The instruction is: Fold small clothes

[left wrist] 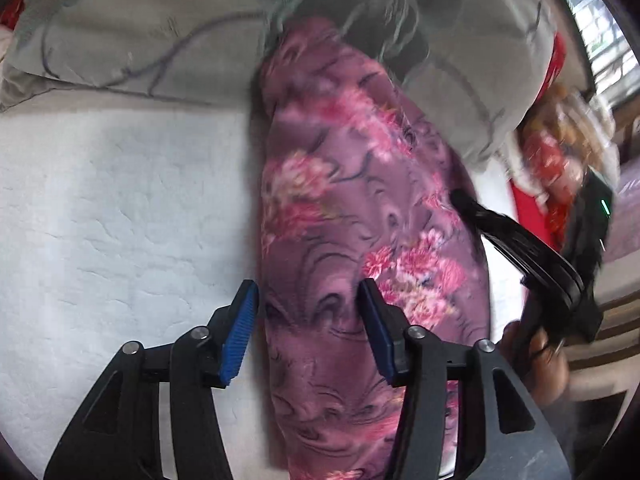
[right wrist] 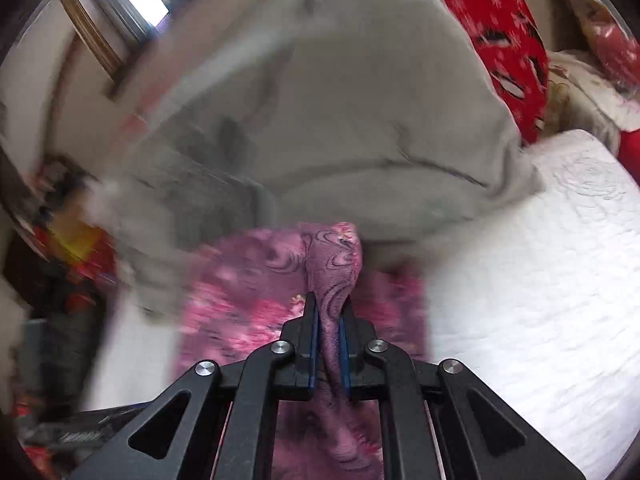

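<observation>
A purple garment with pink flowers (left wrist: pixel 352 184) lies in a long, narrow strip on the white quilted bed (left wrist: pixel 120 200). My left gripper (left wrist: pixel 308 296) hovers open over its near end. One blue pad sits just off the cloth's left edge and the other over the cloth, neither pressing on it. In the right wrist view my right gripper (right wrist: pixel 330 308) is shut on a bunched fold of the same garment (right wrist: pixel 240 288), and the cloth rises between its pads. The right gripper (left wrist: pixel 464 200) also shows in the left wrist view, at the garment's right edge, held by a hand (left wrist: pixel 540 360).
A crumpled grey blanket (left wrist: pixel 140 28) (right wrist: pixel 340 100) is heaped along the far side of the bed, touching the garment's far end. A red patterned cushion (right wrist: pixel 500 32) and other bright things (left wrist: pixel 552 156) lie beyond it. White bed surface (right wrist: pixel 540 260) spreads beside the garment.
</observation>
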A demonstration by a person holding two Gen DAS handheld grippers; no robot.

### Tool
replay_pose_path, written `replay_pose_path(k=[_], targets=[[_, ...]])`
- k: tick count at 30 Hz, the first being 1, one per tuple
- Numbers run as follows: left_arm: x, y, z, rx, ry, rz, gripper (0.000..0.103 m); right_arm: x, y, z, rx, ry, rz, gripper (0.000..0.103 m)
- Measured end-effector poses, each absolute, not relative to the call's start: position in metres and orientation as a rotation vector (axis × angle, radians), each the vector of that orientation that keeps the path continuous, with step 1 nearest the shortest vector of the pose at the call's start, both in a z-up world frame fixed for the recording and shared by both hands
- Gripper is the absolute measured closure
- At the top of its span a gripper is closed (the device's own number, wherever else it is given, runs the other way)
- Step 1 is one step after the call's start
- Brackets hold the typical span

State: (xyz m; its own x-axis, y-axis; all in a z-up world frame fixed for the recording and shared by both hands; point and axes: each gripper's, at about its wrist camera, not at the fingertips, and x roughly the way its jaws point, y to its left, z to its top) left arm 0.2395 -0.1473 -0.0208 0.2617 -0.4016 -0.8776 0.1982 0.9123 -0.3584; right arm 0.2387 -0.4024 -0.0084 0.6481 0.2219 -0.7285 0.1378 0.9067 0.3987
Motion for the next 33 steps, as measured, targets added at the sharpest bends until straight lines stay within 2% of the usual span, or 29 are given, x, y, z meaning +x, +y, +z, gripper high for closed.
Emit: replay_pose_path(k=[2, 3, 5, 6, 7, 9, 10, 11, 12, 13, 14, 16, 17, 18, 20, 23, 26, 27, 29, 31, 33], targets=[[0.235, -0.145, -0.017, -0.185, 1.231, -0.413, 0.050, 0.243, -0.403, -0.021, 0.450, 0.929, 0.037, 0.094], [0.230, -0.140, -0.012, -0.185, 1.224, -0.417, 0.050, 0.237, -0.404, -0.016, 0.465, 0.899, 0.051, 0.086], [0.217, -0.132, 0.000, -0.168, 1.198, -0.419, 0.050, 0.221, -0.407, 0.001, 0.490, 0.849, 0.074, 0.085], [0.207, -0.129, 0.005, -0.155, 1.180, -0.414, 0.050, 0.208, -0.410, 0.008, 0.516, 0.831, 0.116, 0.081], [0.199, -0.125, 0.007, -0.150, 1.167, -0.419, 0.050, 0.197, -0.413, 0.010, 0.542, 0.823, 0.151, 0.076], [0.180, -0.124, 0.002, -0.142, 1.169, -0.430, 0.049, 0.172, -0.418, 0.004, 0.601, 0.830, 0.192, 0.047], [0.176, -0.128, -0.004, -0.140, 1.181, -0.431, 0.049, 0.165, -0.418, -0.003, 0.620, 0.852, 0.193, 0.047], [0.169, -0.131, -0.013, -0.137, 1.201, -0.432, 0.049, 0.159, -0.416, -0.010, 0.634, 0.874, 0.197, 0.047], [0.164, -0.134, -0.023, -0.119, 1.235, -0.428, 0.049, 0.155, -0.415, -0.021, 0.643, 0.921, 0.198, 0.054], [0.161, -0.137, -0.030, -0.090, 1.260, -0.417, 0.049, 0.154, -0.417, -0.026, 0.646, 0.936, 0.200, 0.067], [0.156, -0.138, -0.036, -0.062, 1.268, -0.407, 0.049, 0.150, -0.417, -0.025, 0.638, 0.918, 0.207, 0.095], [0.149, -0.139, -0.036, -0.034, 1.222, -0.415, 0.046, 0.132, -0.418, -0.008, 0.590, 0.808, 0.196, 0.096], [0.150, -0.145, -0.036, -0.014, 1.225, -0.409, 0.046, 0.131, -0.418, -0.007, 0.564, 0.794, 0.177, 0.096], [0.150, -0.147, -0.035, -0.006, 1.237, -0.403, 0.046, 0.139, -0.413, -0.014, 0.509, 0.856, 0.136, 0.095], [0.152, -0.143, -0.030, -0.017, 1.263, -0.393, 0.047, 0.145, -0.410, -0.025, 0.452, 0.954, 0.093, 0.091], [0.149, -0.132, -0.020, -0.058, 1.244, -0.395, 0.047, 0.125, -0.418, -0.003, 0.531, 0.865, 0.113, 0.081], [0.139, -0.130, -0.021, -0.094, 1.251, -0.403, 0.047, 0.094, -0.423, -0.002, 0.569, 0.853, 0.137, 0.055], [0.137, -0.130, -0.022, -0.106, 1.259, -0.407, 0.047, 0.082, -0.425, -0.007, 0.565, 0.876, 0.131, 0.052], [0.134, -0.137, -0.026, -0.104, 1.275, -0.403, 0.047, 0.075, -0.421, -0.021, 0.546, 0.954, 0.122, 0.054], [0.131, -0.148, -0.029, -0.063, 1.281, -0.385, 0.047, 0.066, -0.416, -0.027, 0.531, 0.996, 0.144, 0.093], [0.127, -0.156, -0.038, -0.005, 1.293, -0.355, 0.047, 0.053, -0.421, -0.013, 0.562, 0.873, 0.201, 0.095]])
